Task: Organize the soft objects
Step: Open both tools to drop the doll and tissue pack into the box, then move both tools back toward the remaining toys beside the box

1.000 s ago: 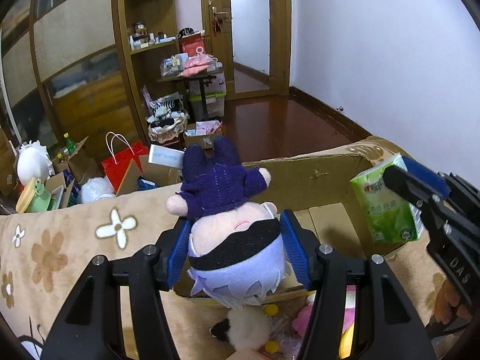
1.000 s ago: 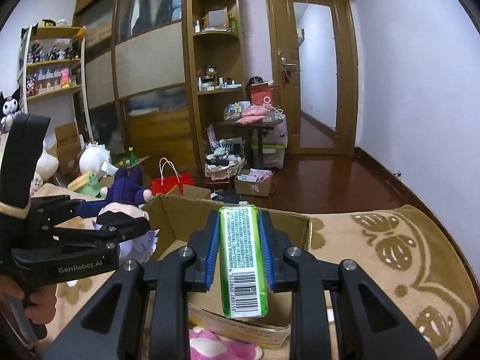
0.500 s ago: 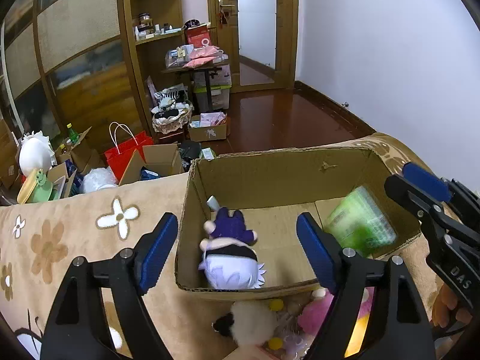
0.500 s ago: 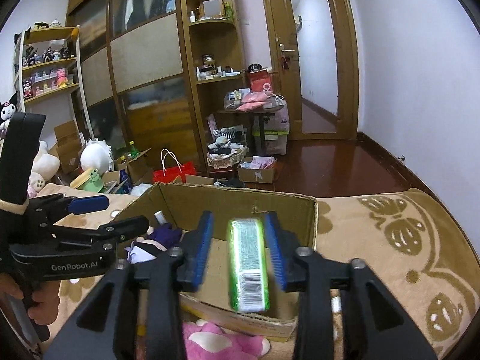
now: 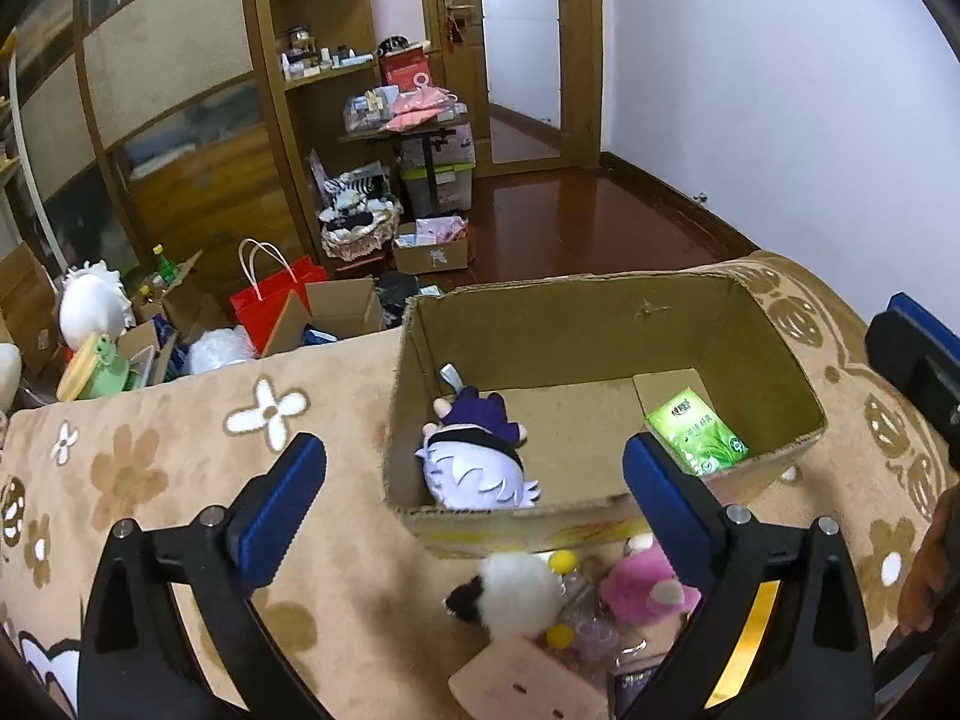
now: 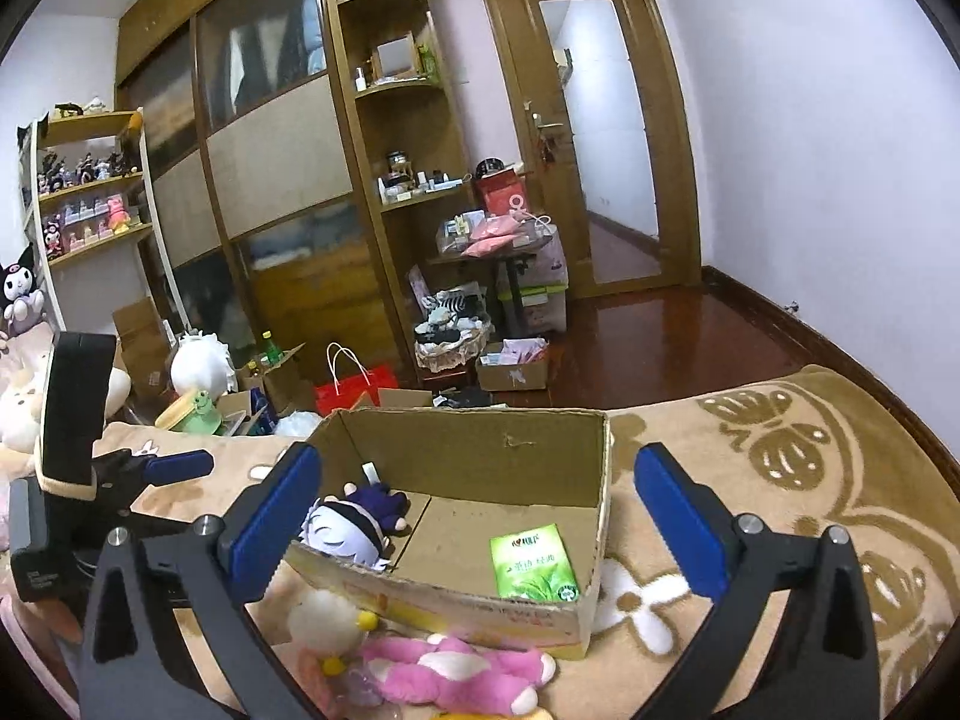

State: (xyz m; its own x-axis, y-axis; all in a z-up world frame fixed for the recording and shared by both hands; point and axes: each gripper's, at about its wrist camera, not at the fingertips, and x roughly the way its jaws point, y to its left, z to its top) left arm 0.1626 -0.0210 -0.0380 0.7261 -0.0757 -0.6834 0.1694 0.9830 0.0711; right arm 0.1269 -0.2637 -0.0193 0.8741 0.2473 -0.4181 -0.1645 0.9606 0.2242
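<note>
An open cardboard box (image 5: 606, 306) (image 6: 468, 438) stands on a beige patterned blanket. A plush doll (image 5: 474, 462) (image 6: 351, 525) with pale hair and purple clothes lies in its left part. A green tissue pack (image 5: 696, 432) (image 6: 533, 561) lies flat in its right part. My left gripper (image 5: 474, 492) is open and empty, above the box's near wall. My right gripper (image 6: 477, 507) is open and empty, above the box. A white plush (image 5: 519, 594) (image 6: 324, 621) and a pink plush (image 5: 645, 585) (image 6: 456, 666) lie on the blanket in front of the box.
The blanket (image 5: 180, 462) (image 6: 780, 468) stretches to both sides of the box. Beyond its far edge the floor holds a red bag (image 5: 273, 300), small boxes and toys. Wooden shelves (image 6: 384, 138) and a door (image 6: 600, 138) stand behind.
Both grippers opened. The doll dropped from my left gripper into the box's left part, and the tissue pack dropped from my right gripper into the right part. Both grippers rose and opened wider.
</note>
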